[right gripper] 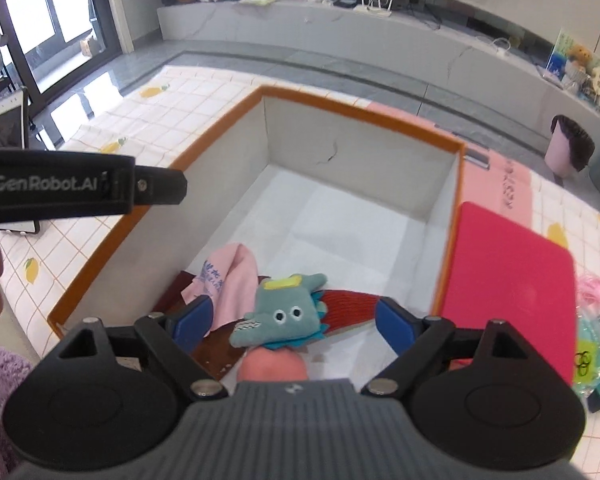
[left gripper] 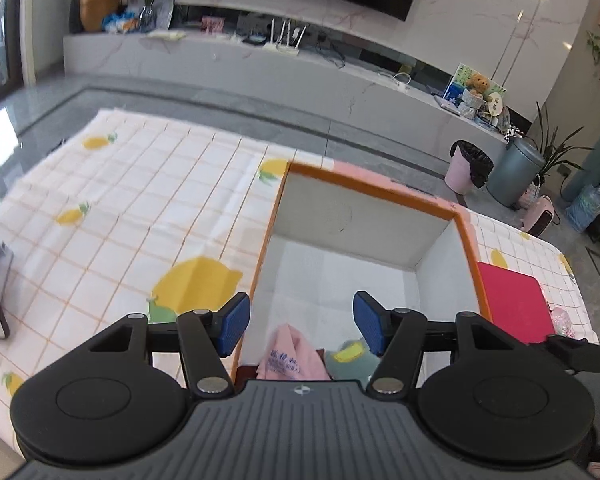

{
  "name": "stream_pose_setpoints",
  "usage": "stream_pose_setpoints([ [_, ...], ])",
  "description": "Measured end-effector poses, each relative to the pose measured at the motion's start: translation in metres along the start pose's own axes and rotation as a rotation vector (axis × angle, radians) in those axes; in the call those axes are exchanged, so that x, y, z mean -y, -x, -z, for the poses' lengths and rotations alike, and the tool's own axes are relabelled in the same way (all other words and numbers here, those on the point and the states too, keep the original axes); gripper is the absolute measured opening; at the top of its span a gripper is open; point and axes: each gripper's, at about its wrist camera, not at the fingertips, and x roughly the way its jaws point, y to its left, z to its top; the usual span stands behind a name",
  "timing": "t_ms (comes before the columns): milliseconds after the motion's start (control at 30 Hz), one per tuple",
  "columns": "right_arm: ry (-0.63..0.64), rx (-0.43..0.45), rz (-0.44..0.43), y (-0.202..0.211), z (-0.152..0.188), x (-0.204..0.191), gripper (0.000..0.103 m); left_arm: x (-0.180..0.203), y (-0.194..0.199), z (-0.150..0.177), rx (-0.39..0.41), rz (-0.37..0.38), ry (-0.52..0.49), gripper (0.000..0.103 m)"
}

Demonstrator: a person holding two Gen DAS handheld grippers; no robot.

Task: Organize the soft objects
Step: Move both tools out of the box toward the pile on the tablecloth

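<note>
Both tongs stand with jaws apart and nothing between them: the left gripper (left gripper: pixel 302 326) low in the centre of its view, the right gripper (right gripper: pixel 292 320) low in the centre of its own; each hangs over the near end of the box (right gripper: pixel 364 160); the box, white inside with an orange rim, fills the middle of the right view and sits on a checked cloth (left gripper: pixel 132 200) printed with lemons; a red lid (right gripper: pixel 508 284) lies just beside the box at right; inside, at the near end, lie a pink cloth (right gripper: pixel 232 276), a red knit piece (right gripper: pixel 352 308), and a small teal toy (right gripper: pixel 284 312) with stitched eyes, the toy resting partly on the knit piece; a pink round thing (right gripper: pixel 272 364) touches the toy's lower edge.
</note>
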Motion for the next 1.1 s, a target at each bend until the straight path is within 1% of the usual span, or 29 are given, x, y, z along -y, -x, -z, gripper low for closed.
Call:
stream_pose_setpoints([
  [100,-0.019,0.026,0.017,0.013,0.002,0.01,0.087,0.01,0.006,-0.001,0.015,0.008,-0.02,0.07],
  [267,-0.052,0.071,0.04,0.038,0.004,0.031,0.087,0.032,0.015,0.0,0.054,0.008,-0.083,0.07],
  [433,-0.096,0.103,0.085,0.063,0.011,0.058,0.087,0.053,0.024,0.0,0.085,0.072,-0.126,0.07],
  [500,-0.114,0.113,0.087,0.07,0.016,0.07,0.088,0.063,0.027,0.002,0.099,0.082,-0.147,0.07],
  [567,-0.134,0.119,0.108,0.077,0.022,0.083,0.088,0.072,0.028,0.004,0.108,0.086,-0.16,0.07],
  [733,-0.2,0.14,0.173,0.094,0.041,0.121,0.088,0.102,0.024,0.012,0.1,0.116,-0.212,0.07],
  [800,-0.225,0.144,0.211,0.098,0.05,0.137,0.089,0.113,0.022,0.016,0.097,0.142,-0.23,0.07],
  [967,-0.338,0.142,0.268,0.108,0.073,0.185,0.089,0.145,0.016,0.027,0.077,0.187,-0.277,0.07],
  [1033,-0.337,0.136,0.29,0.109,0.083,0.2,0.089,0.156,0.012,0.034,0.069,0.209,-0.299,0.07],
  [1100,-0.34,0.106,0.295,0.104,0.093,0.217,0.089,0.167,0.005,0.041,0.037,0.23,-0.313,0.07],
])
